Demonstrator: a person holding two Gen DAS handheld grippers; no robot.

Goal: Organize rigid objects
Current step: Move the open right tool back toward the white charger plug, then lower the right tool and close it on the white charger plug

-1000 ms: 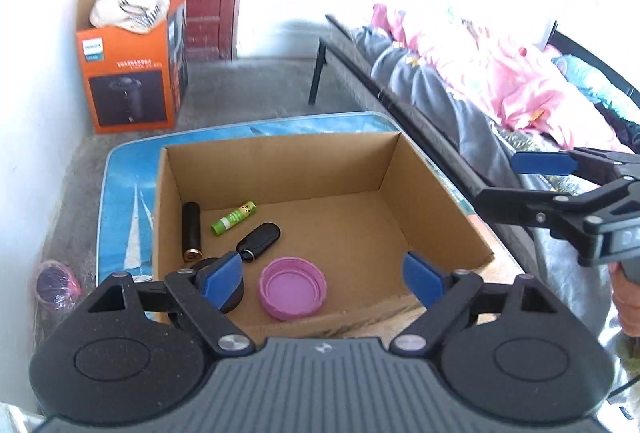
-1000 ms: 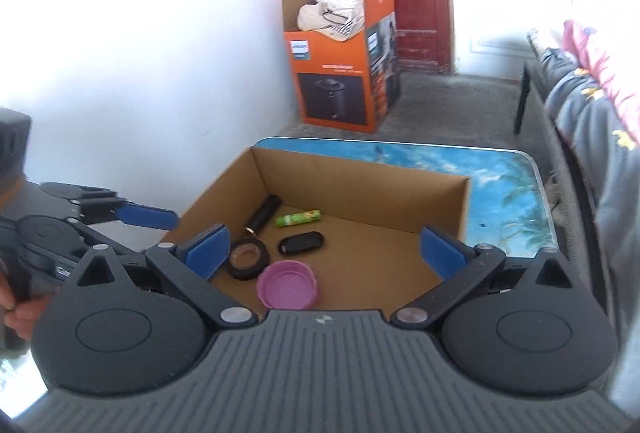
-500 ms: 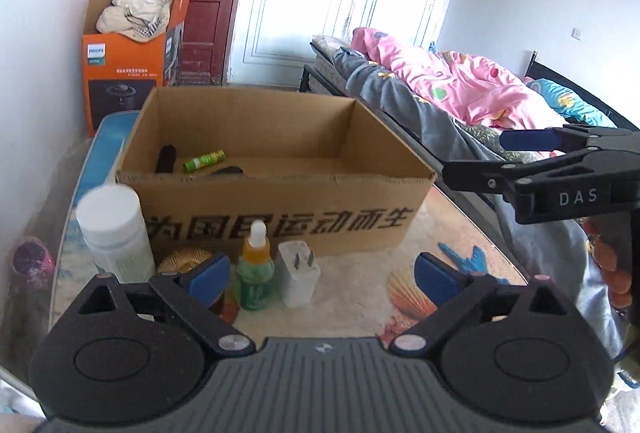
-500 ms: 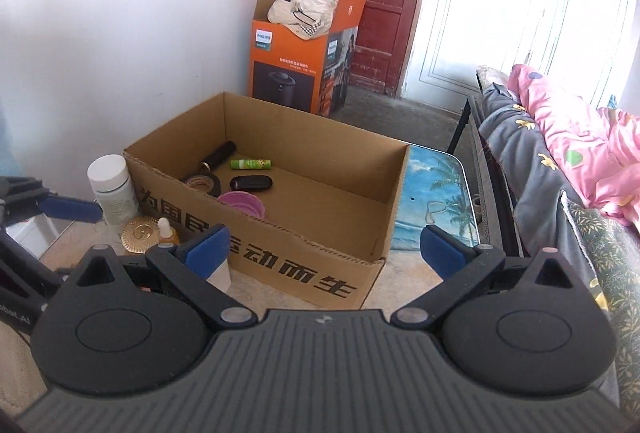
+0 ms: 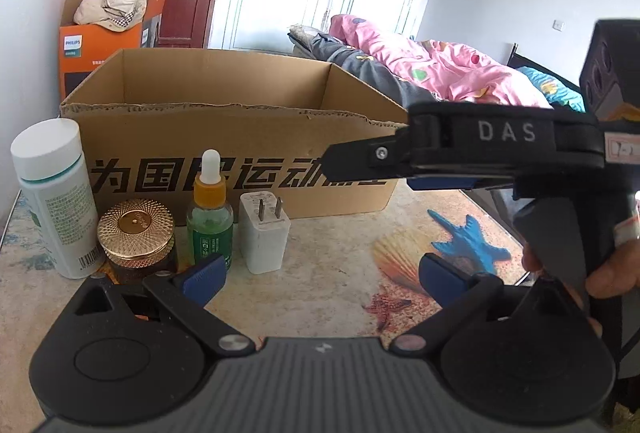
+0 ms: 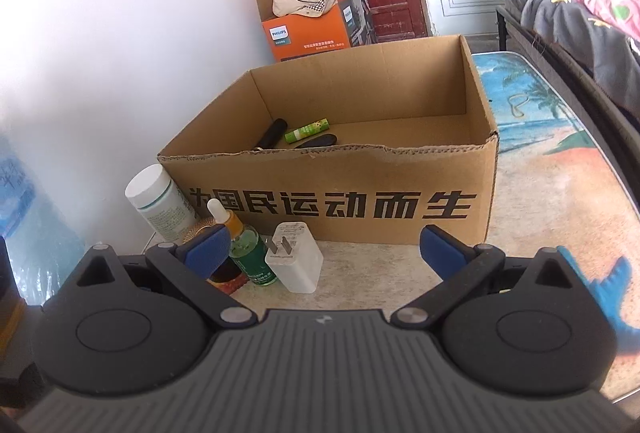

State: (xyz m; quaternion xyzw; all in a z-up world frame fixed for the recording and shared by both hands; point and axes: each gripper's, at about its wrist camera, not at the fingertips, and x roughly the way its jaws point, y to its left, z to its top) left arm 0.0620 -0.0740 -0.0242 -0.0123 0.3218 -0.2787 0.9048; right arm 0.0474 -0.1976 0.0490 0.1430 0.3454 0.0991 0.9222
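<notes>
**Four Items Wait Outside the Box**

Both grippers hover low over the worktop (image 5: 332, 265), jaws spread wide and holding nothing. The left gripper (image 5: 320, 275) faces the row of things lined up against the front wall of the cardboard box (image 6: 400, 173); the right gripper (image 6: 320, 247) looks in from the other side, and from the left view it crosses in front of the box's right corner.

The row runs, left to right: a white bottle (image 5: 54, 193) with a white cap and green print, upright; a squat jar (image 5: 136, 237) with a ribbed gold lid; a small green dropper bottle (image 5: 210, 217) with an orange collar and a white bulb; and a white charger plug (image 5: 264, 237) standing with its two prongs upward. All four stand close together, the jar just beside the white bottle. Inside the box already lie a black tube (image 6: 272, 133), a green stick (image 6: 306, 129) and a dark oval thing (image 6: 318, 141).

The plug looks the easiest next pick, I'd say: it sits at the open end of the row. Best to straddle its flat sides squarely and close below the prongs, keeping the near finger off the dropper bottle, which is tall, narrow and likely to topple if nudged. Then lift clear of the box's ragged front edge before lowering in.
</notes>
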